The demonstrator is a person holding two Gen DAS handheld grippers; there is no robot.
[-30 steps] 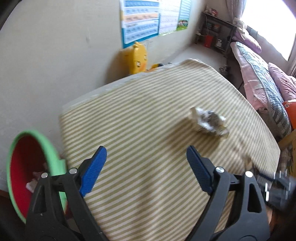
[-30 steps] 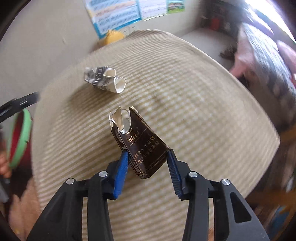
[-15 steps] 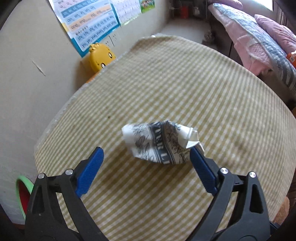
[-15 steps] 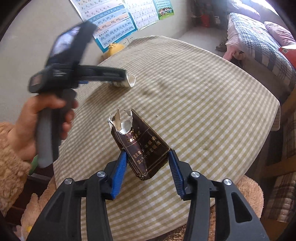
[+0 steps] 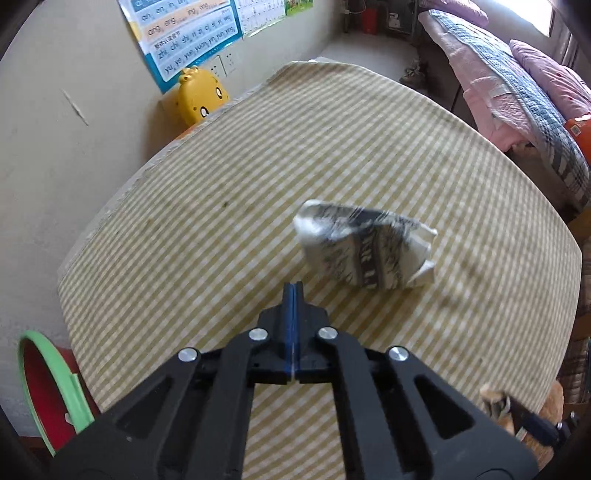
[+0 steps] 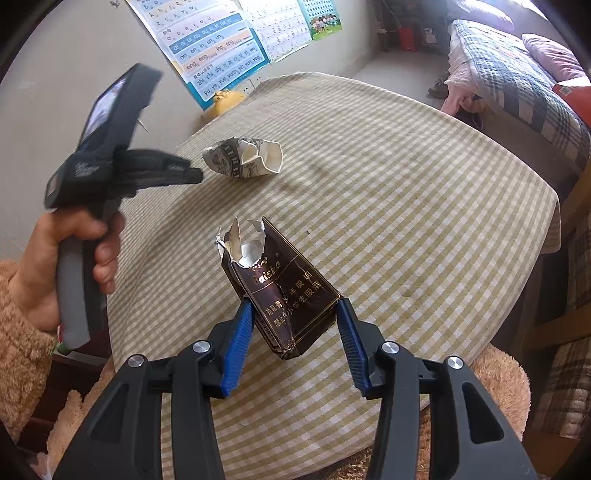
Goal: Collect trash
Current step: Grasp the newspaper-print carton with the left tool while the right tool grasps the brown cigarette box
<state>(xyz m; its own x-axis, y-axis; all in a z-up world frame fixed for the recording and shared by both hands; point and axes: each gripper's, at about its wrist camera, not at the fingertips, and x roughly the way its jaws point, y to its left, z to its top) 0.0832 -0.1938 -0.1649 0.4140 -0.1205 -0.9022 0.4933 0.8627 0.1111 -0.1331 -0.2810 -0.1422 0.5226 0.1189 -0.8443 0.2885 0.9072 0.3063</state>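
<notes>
At far left, a green-rimmed red bin (image 5: 48, 387) sits beside the checked tablecloth (image 5: 258, 177). The left gripper (image 5: 292, 291), its blue pads pressed together on nothing, hangs just short of a crumpled grey-and-white packet (image 5: 364, 247) lying mid-table. To the right, the right gripper (image 6: 293, 314) clamps a torn brown cigarette pack (image 6: 280, 291) above the near edge.

The tablecloth (image 5: 258, 192) is checked in olive-yellow and white. The crumpled wrapper (image 5: 364, 245) is white with grey-black print. The pack (image 6: 284, 295) is dark brown with gold lettering and a torn silver foil top. Gripper pads (image 6: 236, 343) are blue on black arms. The bin (image 5: 48, 384) is red with a green rim, the toy (image 5: 199, 96) yellow, the poster (image 5: 184, 33) blue-edged, the sleeve (image 6: 18, 350) tan
</notes>
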